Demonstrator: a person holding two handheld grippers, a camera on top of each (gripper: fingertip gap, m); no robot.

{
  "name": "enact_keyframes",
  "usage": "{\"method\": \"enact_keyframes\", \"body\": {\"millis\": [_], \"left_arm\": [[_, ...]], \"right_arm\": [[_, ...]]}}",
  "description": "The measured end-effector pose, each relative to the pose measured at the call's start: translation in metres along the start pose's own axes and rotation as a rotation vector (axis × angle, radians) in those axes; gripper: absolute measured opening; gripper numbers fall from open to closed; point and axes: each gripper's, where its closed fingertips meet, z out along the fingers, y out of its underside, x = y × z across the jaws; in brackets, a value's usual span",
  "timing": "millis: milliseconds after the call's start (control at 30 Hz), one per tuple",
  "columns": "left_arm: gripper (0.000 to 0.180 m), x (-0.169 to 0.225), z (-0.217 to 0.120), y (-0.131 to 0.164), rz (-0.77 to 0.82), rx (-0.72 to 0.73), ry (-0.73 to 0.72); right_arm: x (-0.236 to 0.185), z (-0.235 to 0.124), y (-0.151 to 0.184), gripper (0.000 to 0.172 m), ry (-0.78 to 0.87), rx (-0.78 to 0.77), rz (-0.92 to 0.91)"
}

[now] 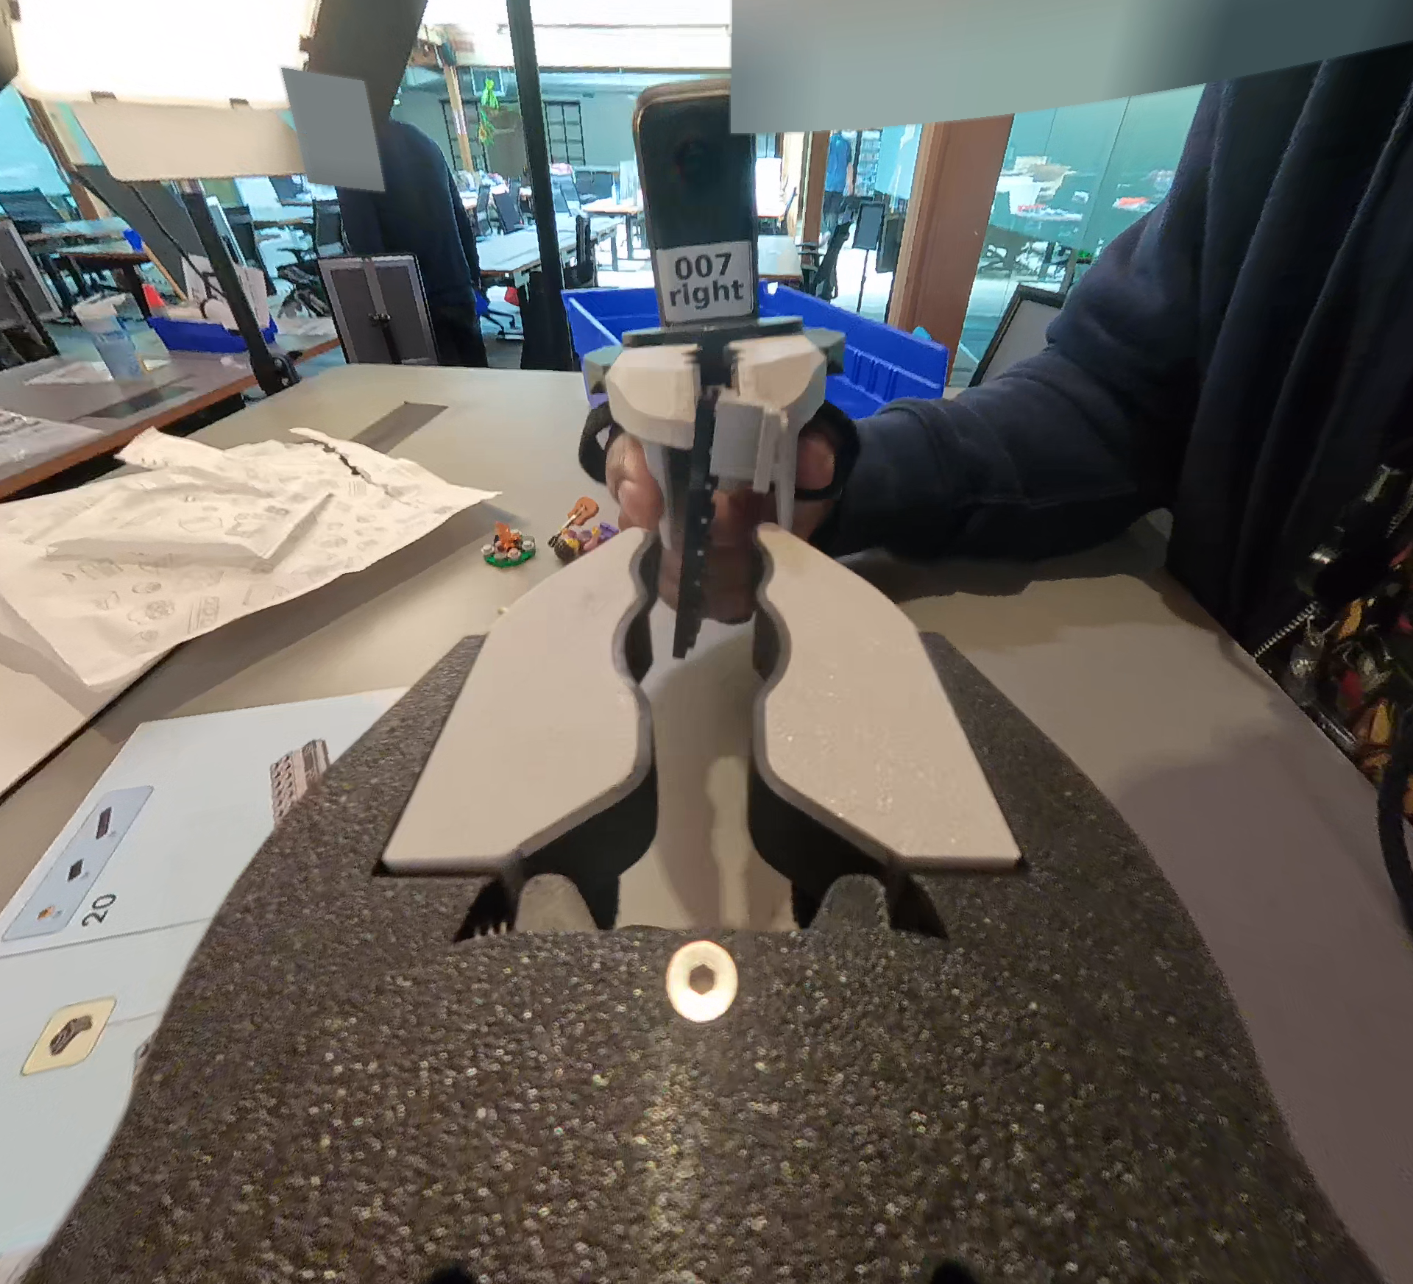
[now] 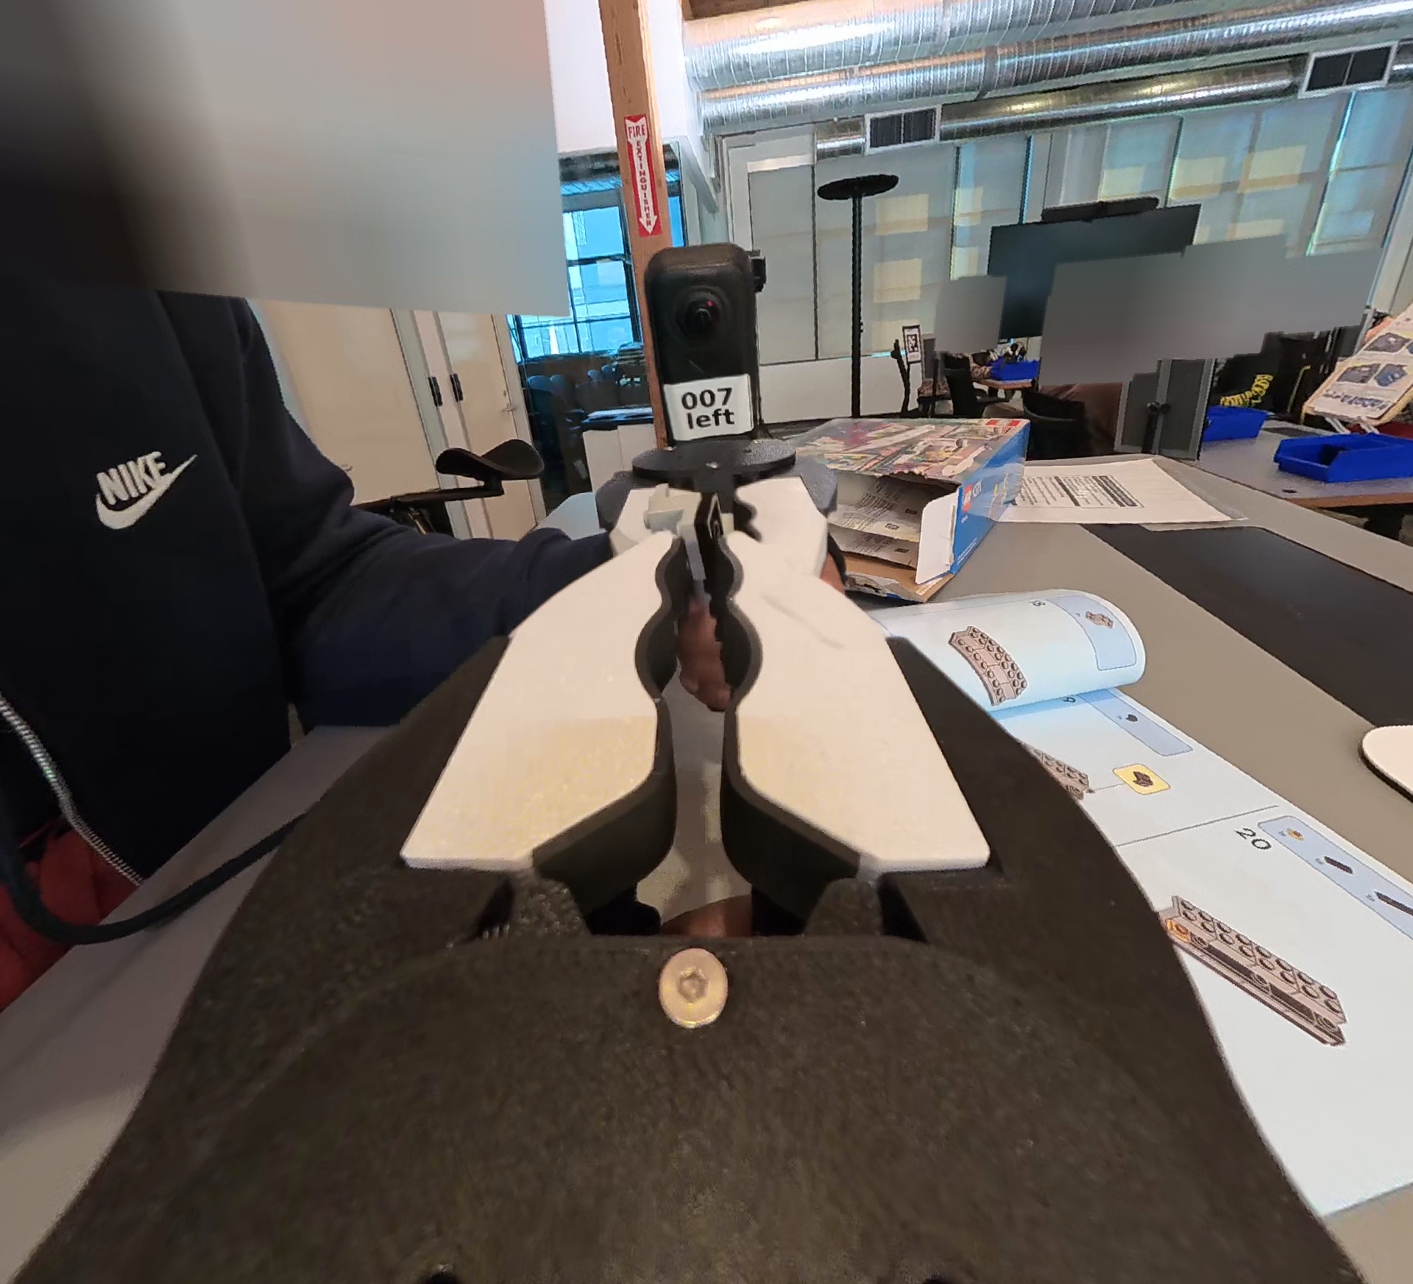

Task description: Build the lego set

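My two grippers face each other above a grey table [image 1: 474, 422]. My right gripper [image 2: 703, 552] is shut on a long thin black brick plate [image 2: 715, 544] that has light grey brick pieces [image 2: 664, 509] fixed to one side. In the left wrist view the right gripper [image 1: 715, 376] holds the plate [image 1: 692, 559] upright, with the grey pieces [image 1: 745, 437] near the top. My left gripper [image 1: 703, 544] is open. The plate's lower end hangs between its fingertips, with a gap on each side. The left gripper also shows in the right wrist view [image 2: 707, 513].
A small campfire build [image 1: 508, 548] and a toy figure with a guitar [image 1: 573, 532] lie on the table beside a torn white paper bag [image 1: 229, 521]. An open instruction booklet [image 2: 1070, 674], an opened toy box [image 2: 940, 475] and a blue bin [image 1: 864, 345] are nearby. A person's dark sleeve [image 1: 1070, 406] is close. The tips of both grippers are at nearly the same place.
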Motion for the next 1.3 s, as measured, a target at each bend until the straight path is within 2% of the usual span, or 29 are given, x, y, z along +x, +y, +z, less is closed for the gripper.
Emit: {"method": "enact_keyframes", "body": {"millis": [67,167,333,600,1133,1300], "left_arm": [[0.035,0.003,-0.003,-0.001,-0.007,0.004,0.019],[0.039,0.008,-0.007,-0.014,0.007,0.057,0.041],[0.027,0.015,-0.005,-0.017,0.060,0.058,0.047],[0.019,0.019,-0.002,-0.012,0.084,0.031,0.065],[0.018,0.018,0.001,-0.012,0.075,0.072,0.091],[0.018,0.009,0.000,-0.012,0.073,0.087,0.041]], "right_arm": [[0.001,0.000,0.002,0.006,0.008,-0.013,-0.012],[-0.001,0.000,0.004,0.006,-0.001,-0.025,-0.015],[-0.008,0.002,0.010,0.006,-0.045,-0.061,-0.013],[-0.012,0.003,0.015,0.006,-0.070,-0.085,-0.008],[-0.012,-0.001,0.014,0.006,-0.081,-0.079,-0.007],[-0.001,0.000,0.015,0.007,-0.005,-0.088,0.008]]}}
